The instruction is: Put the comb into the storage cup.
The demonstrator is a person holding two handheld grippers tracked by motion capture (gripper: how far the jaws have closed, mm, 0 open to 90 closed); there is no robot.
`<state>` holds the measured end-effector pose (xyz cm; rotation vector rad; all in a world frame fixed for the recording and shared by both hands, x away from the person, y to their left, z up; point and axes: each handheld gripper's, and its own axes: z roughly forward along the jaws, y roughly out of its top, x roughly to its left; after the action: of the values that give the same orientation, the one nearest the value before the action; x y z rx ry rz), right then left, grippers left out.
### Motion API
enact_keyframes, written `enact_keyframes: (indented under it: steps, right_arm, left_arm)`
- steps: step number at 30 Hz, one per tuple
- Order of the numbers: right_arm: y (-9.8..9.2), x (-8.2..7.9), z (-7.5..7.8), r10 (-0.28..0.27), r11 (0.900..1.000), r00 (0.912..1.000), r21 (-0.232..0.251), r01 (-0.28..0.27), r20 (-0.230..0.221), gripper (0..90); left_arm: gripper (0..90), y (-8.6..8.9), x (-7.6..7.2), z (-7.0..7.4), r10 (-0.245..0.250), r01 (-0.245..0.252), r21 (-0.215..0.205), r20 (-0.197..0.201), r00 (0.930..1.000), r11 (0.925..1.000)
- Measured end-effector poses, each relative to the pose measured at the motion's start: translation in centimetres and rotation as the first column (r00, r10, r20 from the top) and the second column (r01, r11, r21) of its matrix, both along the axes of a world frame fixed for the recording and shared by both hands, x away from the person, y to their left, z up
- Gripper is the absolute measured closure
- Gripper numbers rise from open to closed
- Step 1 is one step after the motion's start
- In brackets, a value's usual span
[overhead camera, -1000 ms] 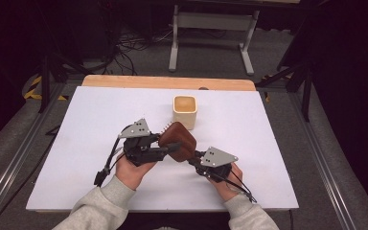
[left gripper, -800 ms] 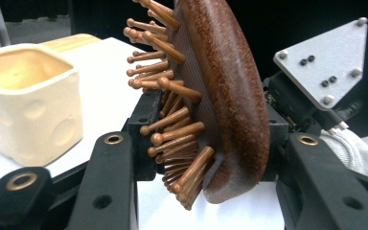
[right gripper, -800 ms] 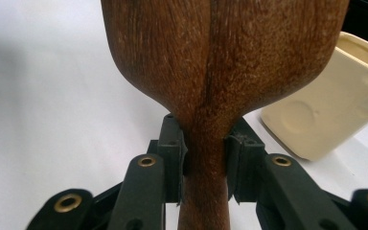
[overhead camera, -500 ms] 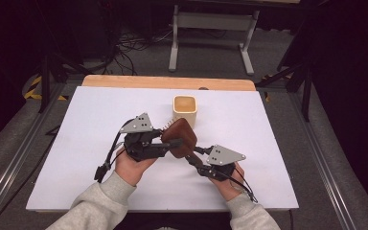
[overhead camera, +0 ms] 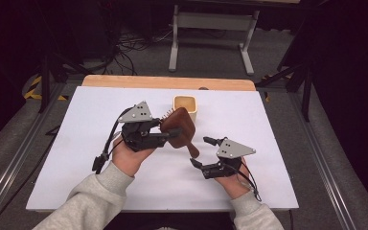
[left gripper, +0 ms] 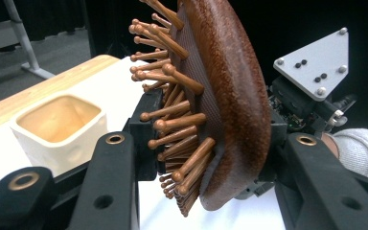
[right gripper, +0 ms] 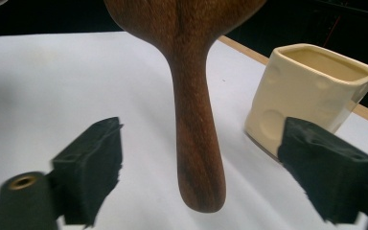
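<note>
A brown wooden hairbrush is held up over the white table, and my left gripper is shut on its head. In the left gripper view the brush head stands on edge between the jaws, its wooden bristles facing left. The handle slants down to the right. My right gripper is open just off the handle's end. In the right gripper view the handle hangs between the spread pads without touching them.
A cream square cup stands upright just behind the brush, also seen as the cup and the cup. A wooden strip runs along the table's far edge. Beyond it are a metal stand and floor cables.
The right gripper has drawn back to the right from the brush handle and its jaws now stand apart. The left gripper still holds the brush head, slightly raised.
</note>
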<state>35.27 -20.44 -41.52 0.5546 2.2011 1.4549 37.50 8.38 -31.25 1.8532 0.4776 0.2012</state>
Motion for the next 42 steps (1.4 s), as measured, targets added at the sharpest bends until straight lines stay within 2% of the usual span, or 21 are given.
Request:
enact_keyframes:
  steps: [2, 5, 9, 15, 26, 34, 42]
  right_arm:
    - [-0.2, 0.2, 0.0, 0.001, 1.0, 1.0, 0.011, -0.001, -0.008, 6.9]
    - [-0.5, 0.3, 0.0, -0.008, 1.0, 0.9998, 0.018, 0.008, -0.02, 4.2]
    - [-0.9, 0.4, 0.0, -0.019, 0.999, 0.9996, 0.028, 0.02, -0.022, 3.3]
    - [-1.5, 0.4, 0.2, -0.035, 0.998, 0.9991, 0.043, 0.036, -0.023, 3.0]
    - [-1.8, 0.6, 0.0, -0.05, 0.998, 0.9981, 0.041, 0.052, -0.034, 3.0]
    - [-1.9, 0.6, 0.0, -0.054, 0.998, 0.9979, 0.044, 0.055, -0.035, 3.0]
    - [-1.9, 0.6, 0.0, -0.051, 0.997, 0.9981, 0.048, 0.053, -0.035, 3.0]
  left_arm:
    - [57.4, 0.0, 0.1, 0.5, 0.002, -0.003, 0.011, 0.014, 0.9999, 0.9999]
    - [57.3, -0.1, 0.2, 1.3, 0.01, -0.01, 0.018, 0.026, 0.9996, 0.9998]
    - [57.2, 0.0, 0.4, 2.3, 0.02, -0.021, 0.023, 0.049, 0.9986, 0.9995]
    - [57.1, 0.1, 0.7, 3.4, 0.033, -0.035, 0.021, 0.063, 0.9975, 0.9992]
    - [56.9, 0.1, 1.2, 5.0, 0.062, -0.066, 0.027, 0.109, 0.992, 0.9975]
    - [56.8, 0.2, 1.8, 5.9, 0.093, -0.094, 0.006, 0.114, 0.9891, 0.9955]
    - [56.6, 0.3, 2.6, 6.6, 0.138, -0.138, -0.013, 0.136, 0.9809, 0.9903]
